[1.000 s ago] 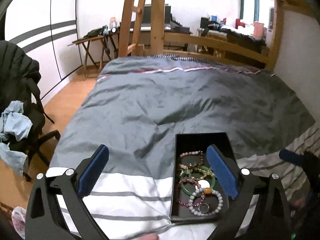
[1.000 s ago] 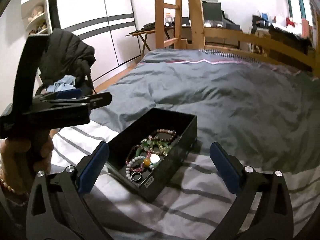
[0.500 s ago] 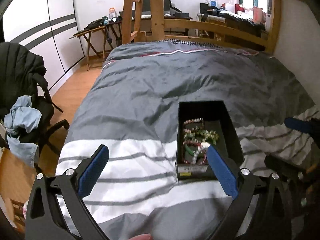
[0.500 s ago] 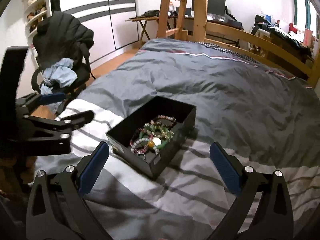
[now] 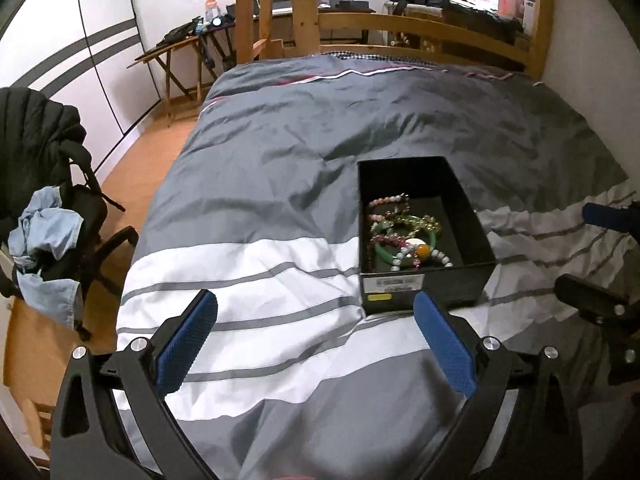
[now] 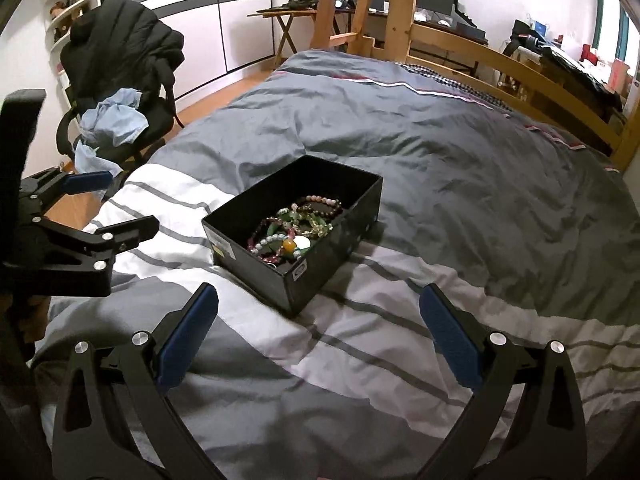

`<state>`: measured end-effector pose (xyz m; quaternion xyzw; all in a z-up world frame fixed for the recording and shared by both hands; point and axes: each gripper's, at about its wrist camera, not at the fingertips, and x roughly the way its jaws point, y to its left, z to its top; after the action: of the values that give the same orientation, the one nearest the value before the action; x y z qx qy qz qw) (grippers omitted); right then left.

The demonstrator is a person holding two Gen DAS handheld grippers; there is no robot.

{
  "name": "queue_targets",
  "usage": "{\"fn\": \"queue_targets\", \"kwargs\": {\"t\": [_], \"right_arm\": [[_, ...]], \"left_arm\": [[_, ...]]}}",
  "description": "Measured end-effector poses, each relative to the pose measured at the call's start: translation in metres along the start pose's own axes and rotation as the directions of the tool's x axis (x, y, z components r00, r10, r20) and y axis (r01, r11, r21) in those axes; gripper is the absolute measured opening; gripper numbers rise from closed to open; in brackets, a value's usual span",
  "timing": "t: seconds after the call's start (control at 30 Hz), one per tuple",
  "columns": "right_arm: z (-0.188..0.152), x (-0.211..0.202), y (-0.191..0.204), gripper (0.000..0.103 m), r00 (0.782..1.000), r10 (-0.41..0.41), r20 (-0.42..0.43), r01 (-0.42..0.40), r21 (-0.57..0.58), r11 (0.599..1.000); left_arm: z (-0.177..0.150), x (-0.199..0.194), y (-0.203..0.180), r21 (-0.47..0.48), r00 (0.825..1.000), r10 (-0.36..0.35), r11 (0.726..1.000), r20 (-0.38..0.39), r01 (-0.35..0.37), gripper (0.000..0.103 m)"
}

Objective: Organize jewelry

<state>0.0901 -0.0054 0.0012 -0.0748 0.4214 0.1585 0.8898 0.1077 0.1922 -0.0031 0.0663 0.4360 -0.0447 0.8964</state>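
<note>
One black box (image 5: 472, 222) sits open on the bed (image 5: 280, 152), on the grey-and-white striped duvet. It is rectangular. In the left wrist view its long axis runs near to far, with a labelled short end facing the camera. In the right wrist view the box (image 6: 352, 216) lies diagonally, near corner pointing at the camera, long axis running from near left to far right.

Inside lies a tangled heap of bracelets (image 5: 404, 236), toward the near end of the box; the far end shows bare black floor. Beads are pink, dark red, white, yellow-green; one green bangle (image 5: 384, 250) and one orange bead (image 5: 423, 251) stand out. An exact bracelet count cannot be made out.

Left gripper (image 5: 316, 344): fingers wide apart, holding nothing, above the duvet, just near of the box, right finger close to its near end. Right gripper (image 6: 318, 338): fingers wide apart, holding nothing, above the duvet, near the box's near corner.

One chair (image 6: 120, 92) with a black jacket stands left of the bed.
</note>
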Motion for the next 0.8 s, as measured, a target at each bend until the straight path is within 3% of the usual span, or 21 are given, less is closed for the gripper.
{"fn": "queue_targets", "kwargs": {"t": [0.33,0.8], "right_arm": [[-0.001,0.008,0.012,0.099,1.000,0.014,-0.021,-0.014,-0.029,0.999],[-0.004,0.013,0.011,0.099,0.999,0.024,-0.038,-0.025,-0.033,0.999]], "left_arm": [[-0.006,0.003,-0.005,0.048,1.000,-0.011,0.999,-0.016,0.012,0.097],[-0.010,0.006,-0.016,0.086,0.996,-0.083,0.993,-0.034,0.086,0.097]]}}
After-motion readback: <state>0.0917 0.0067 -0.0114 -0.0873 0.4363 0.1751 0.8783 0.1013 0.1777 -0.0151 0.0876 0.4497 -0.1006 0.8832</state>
